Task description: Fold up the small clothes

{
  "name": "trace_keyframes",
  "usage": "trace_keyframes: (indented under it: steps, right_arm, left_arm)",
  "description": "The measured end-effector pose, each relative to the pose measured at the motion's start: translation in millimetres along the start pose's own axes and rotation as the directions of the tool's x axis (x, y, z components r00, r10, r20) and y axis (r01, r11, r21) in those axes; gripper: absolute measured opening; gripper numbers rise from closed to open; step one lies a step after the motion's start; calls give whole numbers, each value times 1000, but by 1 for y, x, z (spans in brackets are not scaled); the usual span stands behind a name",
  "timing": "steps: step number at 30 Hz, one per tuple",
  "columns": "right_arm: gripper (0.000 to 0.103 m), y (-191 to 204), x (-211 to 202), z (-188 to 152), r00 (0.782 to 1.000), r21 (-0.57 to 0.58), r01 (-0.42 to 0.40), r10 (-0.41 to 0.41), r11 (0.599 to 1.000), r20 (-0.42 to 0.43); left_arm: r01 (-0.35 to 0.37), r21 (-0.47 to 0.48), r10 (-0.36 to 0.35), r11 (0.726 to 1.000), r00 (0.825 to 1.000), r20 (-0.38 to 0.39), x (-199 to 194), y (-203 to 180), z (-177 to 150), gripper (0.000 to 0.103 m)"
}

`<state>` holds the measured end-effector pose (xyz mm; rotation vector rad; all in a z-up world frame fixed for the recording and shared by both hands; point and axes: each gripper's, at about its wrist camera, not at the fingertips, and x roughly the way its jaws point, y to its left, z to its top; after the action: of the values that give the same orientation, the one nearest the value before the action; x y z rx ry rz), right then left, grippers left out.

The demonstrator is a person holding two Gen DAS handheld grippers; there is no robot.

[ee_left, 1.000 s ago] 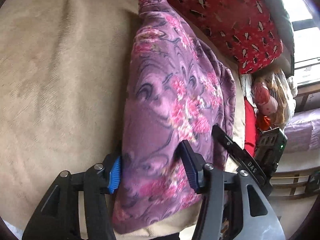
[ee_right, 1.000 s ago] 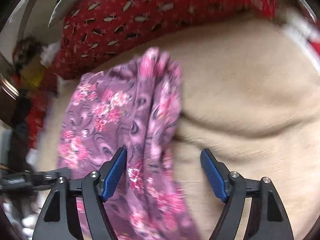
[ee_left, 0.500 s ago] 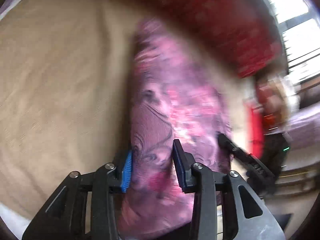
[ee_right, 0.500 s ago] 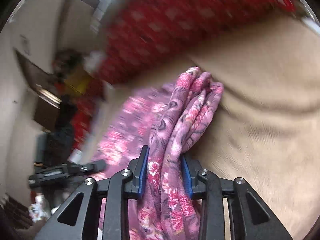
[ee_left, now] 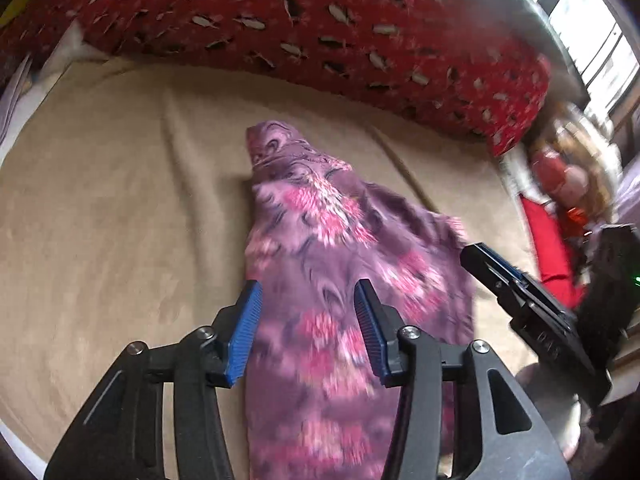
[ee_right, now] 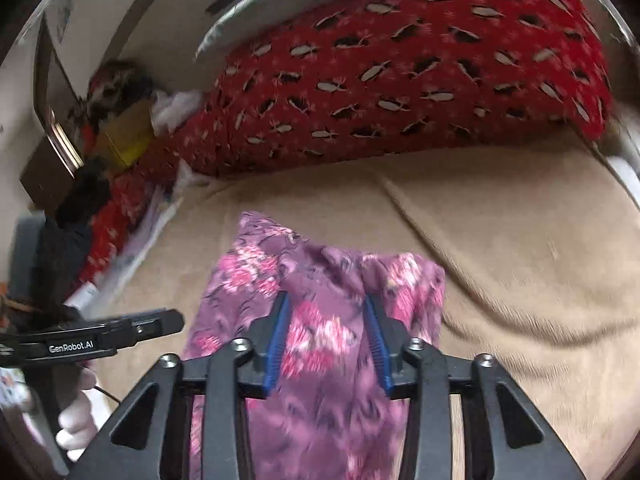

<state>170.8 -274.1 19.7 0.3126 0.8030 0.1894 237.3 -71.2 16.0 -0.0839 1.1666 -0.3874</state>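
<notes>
The purple floral garment (ee_left: 320,248) lies lengthwise on the tan blanket (ee_left: 112,208), its narrow end pointing far toward the red patterned cushion (ee_left: 320,28), its near end running under both tools. That lay suits a fold along its length: each tool takes one near corner so the cloth can be carried over in one piece.

The left gripper (ee_left: 308,328) sits low over the near end, aimed away along the garment. Its blue pads (ee_left: 245,332) stand a moderate way apart with cloth filling the space between them; whether they press the fabric I cannot tell, as the near cloth is blurred.

The right gripper (ee_right: 326,340), seen from its own camera, points the same way beside it, its pads (ee_right: 276,344) drawn closer together with a gathered ridge of fabric (ee_right: 328,320) bunched between them, so it looks clamped on the garment. In the left view its fingers (ee_left: 520,292) reach in from the right at the cloth's right edge. A white-gloved hand (ee_right: 76,416) carries the left tool.
</notes>
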Motion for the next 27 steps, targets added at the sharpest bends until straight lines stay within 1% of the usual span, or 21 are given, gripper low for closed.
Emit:
trace_keyframes:
  steps: [1,2,3,4,5,6,8,9,10,12,13,14,16,18,19,20,22,23,24,26,27]
  right_arm:
    - [30,1,11,0,999,-25,40,-40,999,-1]
    - [30,-4,26,-3,994,-48,106,-107,993,-16]
    - [26,-14,49,-6,981,-41,175,-178,984,-82]
    - [24,-29,64,-17,971,-20,178,-179,984,-161]
    - [23,-35,67,-17,975,-3,157,-155,988,-158]
    - [21,-38,62,-14,981,8,142,-140,990,-132]
    - [20,-41,48,-6,984,43,115,-108,992,-143]
    - [25,-42,40,-4,987,47,97,-90,994,-136]
    - [27,-39,23,-5,993,37,50,-46,998,-108]
    - [27,-36,4,-15,996,18,-20,21,1000,-87]
    - [29,-34,0,-23,995,7,-48,48,999,-88]
    - [34,-32,2,-35,993,-11,-43,42,999,-110]
    - [34,-30,24,-52,980,-60,-1,-11,998,-199]
    - [34,-28,17,-51,985,-57,11,-21,998,-174]
    - [35,-26,12,-46,983,-48,30,-39,998,-181]
    - [39,-22,4,-45,983,-47,40,-48,998,-180]
    - [40,-13,-12,-46,985,-69,30,-41,997,-170]
    - [42,-6,-21,-51,986,-98,32,-48,995,-158]
    - [52,-4,-24,-56,986,-125,51,-70,991,-152]
    - [62,1,-12,-75,963,-203,152,-190,967,-188]
    - [59,1,-2,-84,945,-233,181,-235,955,-229]
  left_arm:
    - [-29,4,29,1000,999,-17,12,-1,6,47]
    - [-82,1,82,997,996,-45,32,1,9,47]
    - [-115,4,115,993,991,-69,46,2,10,56]
    - [-128,4,127,992,988,-89,58,6,12,66]
    - [-112,-18,109,994,990,-94,59,12,13,66]
    - [-73,-58,67,996,992,-108,55,19,16,65]
    - [-20,-105,8,994,993,-119,41,30,16,59]
    - [3,-112,-16,994,994,-110,30,34,12,59]
    - [28,-107,-37,994,996,-86,17,37,5,59]
    - [25,-87,-29,996,998,-52,4,38,-9,60]
    - [4,-72,-8,997,999,-51,5,36,-21,61]
    - [-25,-53,22,998,998,-66,12,33,-28,61]
    - [-89,2,89,996,991,-104,33,24,-40,64]
    - [-99,5,99,995,992,-79,23,20,-41,63]
    - [-87,11,87,996,994,-68,12,17,-43,63]
    - [-80,13,81,997,995,-59,6,16,-46,63]
    - [-79,28,80,996,996,-39,-4,13,-55,64]
    - [-95,44,96,995,995,-40,-3,11,-63,66]
    - [-111,53,114,992,992,-51,4,10,-67,67]
    - [-135,62,140,989,987,-83,19,10,-79,72]
    - [-143,51,147,988,985,-89,23,10,-79,79]
